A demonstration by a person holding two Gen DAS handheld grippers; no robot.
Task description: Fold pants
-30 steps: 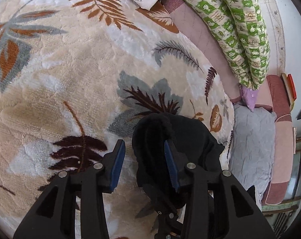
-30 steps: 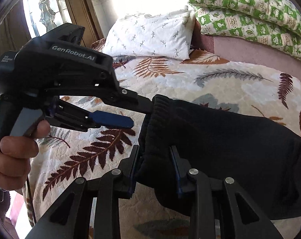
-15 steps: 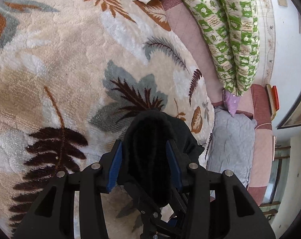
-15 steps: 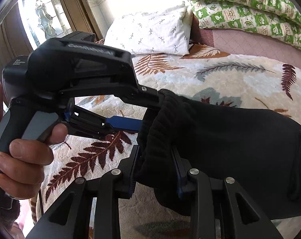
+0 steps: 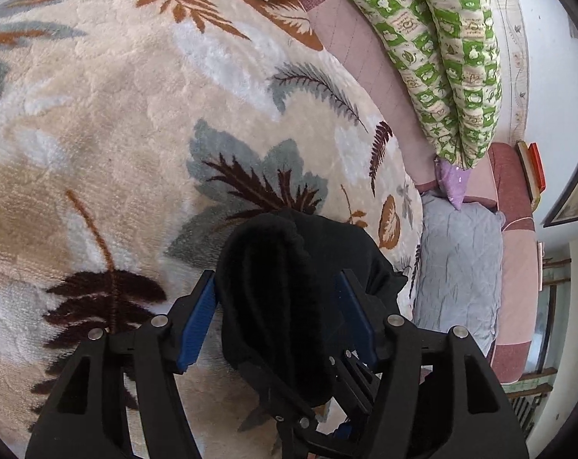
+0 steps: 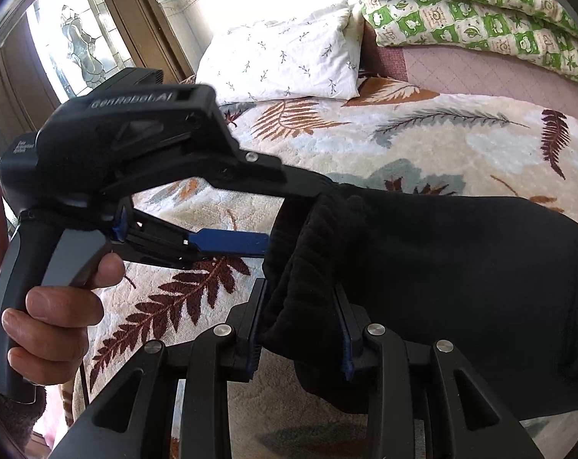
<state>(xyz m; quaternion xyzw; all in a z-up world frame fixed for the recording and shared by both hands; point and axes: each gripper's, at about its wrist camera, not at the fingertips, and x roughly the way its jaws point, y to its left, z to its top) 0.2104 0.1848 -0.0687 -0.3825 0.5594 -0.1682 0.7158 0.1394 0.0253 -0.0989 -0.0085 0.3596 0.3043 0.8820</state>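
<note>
The right tongs (image 6: 298, 329) are clamped on the ribbed waistband of the black pants (image 6: 461, 267); the left tongs (image 5: 275, 315) have just been opening, pads apart around that band; soft, limp, thick cloth, best pinched at the waistband; it trails across the leaf-patterned blanket (image 5: 116, 114).

From the left wrist view, the leaf-patterned blanket (image 5: 109, 122) lies bare from nine to twelve o'clock, open for a gripper to pass. The black pants (image 5: 289, 275) block the centre. At one o'clock the green quilt (image 5: 449, 49) piles up as a barrier; a grey cushion (image 5: 461, 260) fills three o'clock. From the right wrist view, the white pillow (image 6: 285, 57) closes off twelve o'clock.
</note>
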